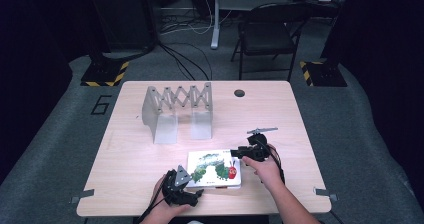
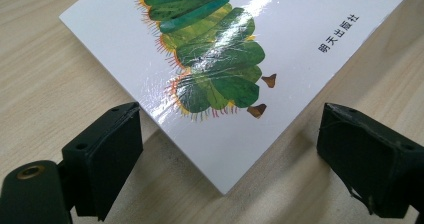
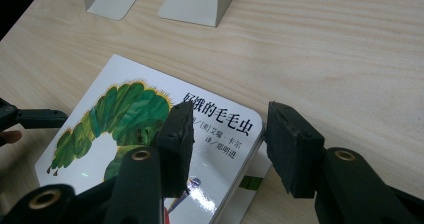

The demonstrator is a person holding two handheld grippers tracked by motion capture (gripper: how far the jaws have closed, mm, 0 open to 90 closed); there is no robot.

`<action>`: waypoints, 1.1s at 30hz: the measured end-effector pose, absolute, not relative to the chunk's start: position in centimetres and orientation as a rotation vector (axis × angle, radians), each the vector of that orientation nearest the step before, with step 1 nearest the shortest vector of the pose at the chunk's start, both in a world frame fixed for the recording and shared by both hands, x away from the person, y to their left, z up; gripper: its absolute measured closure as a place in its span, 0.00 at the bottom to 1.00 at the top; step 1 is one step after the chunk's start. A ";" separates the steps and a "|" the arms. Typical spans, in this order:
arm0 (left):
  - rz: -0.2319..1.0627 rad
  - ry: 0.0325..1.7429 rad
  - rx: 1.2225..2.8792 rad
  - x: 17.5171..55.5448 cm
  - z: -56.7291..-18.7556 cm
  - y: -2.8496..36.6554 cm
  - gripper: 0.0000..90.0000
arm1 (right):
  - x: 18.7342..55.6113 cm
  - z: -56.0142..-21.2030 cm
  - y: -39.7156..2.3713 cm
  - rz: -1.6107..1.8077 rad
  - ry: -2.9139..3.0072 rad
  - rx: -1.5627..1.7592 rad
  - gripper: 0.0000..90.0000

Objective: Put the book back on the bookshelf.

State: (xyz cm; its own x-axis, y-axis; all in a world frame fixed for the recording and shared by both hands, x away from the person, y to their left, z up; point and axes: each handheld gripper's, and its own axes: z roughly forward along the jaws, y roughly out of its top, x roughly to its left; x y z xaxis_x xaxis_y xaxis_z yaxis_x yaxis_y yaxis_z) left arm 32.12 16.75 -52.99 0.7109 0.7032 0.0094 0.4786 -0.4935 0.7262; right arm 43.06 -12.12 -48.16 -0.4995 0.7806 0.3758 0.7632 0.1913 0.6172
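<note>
A: Board book [image 1: 214,169], flat on desk [image 1: 280,114] near front edge, caterpillar cover up. Stiff, glossy, probably slippery.

B: Left hand-held gripper [image 2: 225,154] spread wide around near corner, not touching. Right hand-held gripper [image 3: 227,144] narrowly parted over far corner, pinching nothing.

A: Best grasped at thick edge, not slick cover
</note>
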 end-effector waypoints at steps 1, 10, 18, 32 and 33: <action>0.392 0.896 2.190 32.1 -53.0 16.7 0.11 | 43.0 -48.1 -12.1 1.227 2.407 1.556 0.60; 0.409 0.932 2.186 32.1 -53.0 16.3 0.09 | 42.7 -47.5 -12.2 1.258 2.393 1.541 0.60; 0.425 0.969 2.179 32.1 -53.0 16.1 0.07 | 42.3 -47.2 -12.1 1.279 2.391 1.539 0.60; 0.455 0.981 2.188 32.3 -52.8 16.1 0.06 | 42.0 -47.1 -12.0 1.297 2.405 1.528 0.60; 0.467 0.970 2.195 32.2 -52.8 16.1 0.07 | 42.0 -47.1 -12.0 1.295 2.405 1.525 0.60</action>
State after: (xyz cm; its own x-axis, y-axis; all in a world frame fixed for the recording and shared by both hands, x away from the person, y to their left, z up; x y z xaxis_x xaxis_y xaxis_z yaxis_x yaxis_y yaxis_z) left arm 32.23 16.07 -52.79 0.6574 0.7520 0.0482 0.5071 -0.4889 0.7098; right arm 42.01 -12.00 -47.12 -0.5248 0.7549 0.3934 0.7441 0.1823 0.6427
